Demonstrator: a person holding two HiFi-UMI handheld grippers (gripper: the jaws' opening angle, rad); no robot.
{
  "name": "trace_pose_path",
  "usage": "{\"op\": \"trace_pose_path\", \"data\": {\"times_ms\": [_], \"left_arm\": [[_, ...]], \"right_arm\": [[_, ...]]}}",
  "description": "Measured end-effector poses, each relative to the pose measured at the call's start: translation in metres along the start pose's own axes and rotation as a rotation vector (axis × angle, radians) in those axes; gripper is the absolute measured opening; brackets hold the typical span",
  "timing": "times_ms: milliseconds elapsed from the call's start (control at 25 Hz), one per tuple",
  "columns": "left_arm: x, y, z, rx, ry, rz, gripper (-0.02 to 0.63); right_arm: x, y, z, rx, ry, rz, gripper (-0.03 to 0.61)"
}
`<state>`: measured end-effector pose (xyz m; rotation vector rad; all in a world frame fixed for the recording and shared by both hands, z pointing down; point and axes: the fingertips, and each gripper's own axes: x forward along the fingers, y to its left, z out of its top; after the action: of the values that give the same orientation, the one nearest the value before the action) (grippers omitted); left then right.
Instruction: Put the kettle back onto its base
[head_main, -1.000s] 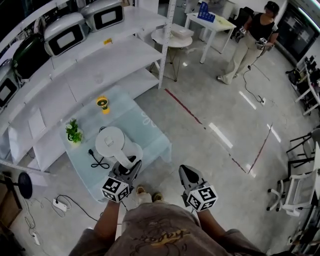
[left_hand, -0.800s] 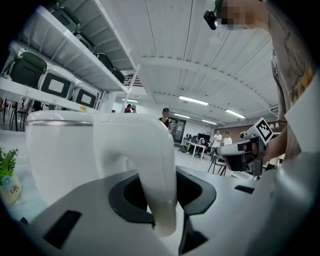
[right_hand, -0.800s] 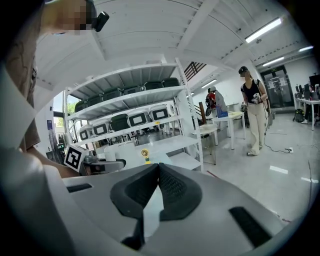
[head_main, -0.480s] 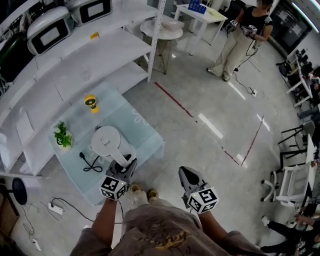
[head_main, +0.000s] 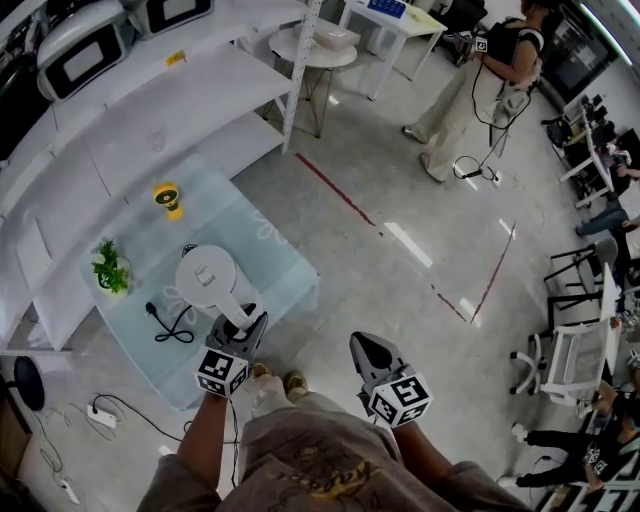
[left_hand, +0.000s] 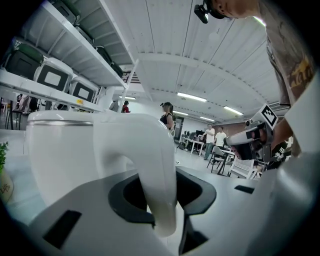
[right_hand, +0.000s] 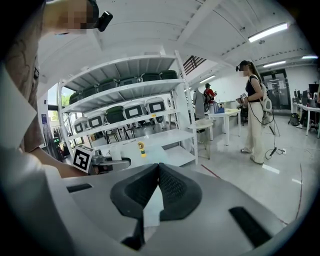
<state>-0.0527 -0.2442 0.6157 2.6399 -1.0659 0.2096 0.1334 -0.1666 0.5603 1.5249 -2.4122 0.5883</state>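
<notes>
Table (head_main: 272, 268): kettle (head_main: 205, 276) lower than before, L gripper (head_main: 244, 318) on handle (left_hand: 150, 165)

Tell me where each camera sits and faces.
Head view: person's head, steeply down at kettle, glass table; forearms, left hand-held gripper, right hand-held gripper show.
Left gripper view: on the left one, along jaws shut on kettle handle.
Right gripper view: on the right one, toward shelving; jaws together.
Shared: each gripper view shows the other hand-held gripper.
</notes>
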Motion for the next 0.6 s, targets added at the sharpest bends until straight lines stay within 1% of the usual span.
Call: {"op": "trace_pose_path", "data": {"times_ms": [440,600], "left_arm": [[0.002,-0.016,-0.007,0.050,0.018,-0.039,0.126],[0.001,-0.023,-0.015,0.068,0.040,-0.054,0.126]], "right_arm": [[0.004,0.007,-0.008,0.000,0.022,0.013,0.000],[0.001,0.007,-0.012,0.000,0.027,0.011,0.000]]}}
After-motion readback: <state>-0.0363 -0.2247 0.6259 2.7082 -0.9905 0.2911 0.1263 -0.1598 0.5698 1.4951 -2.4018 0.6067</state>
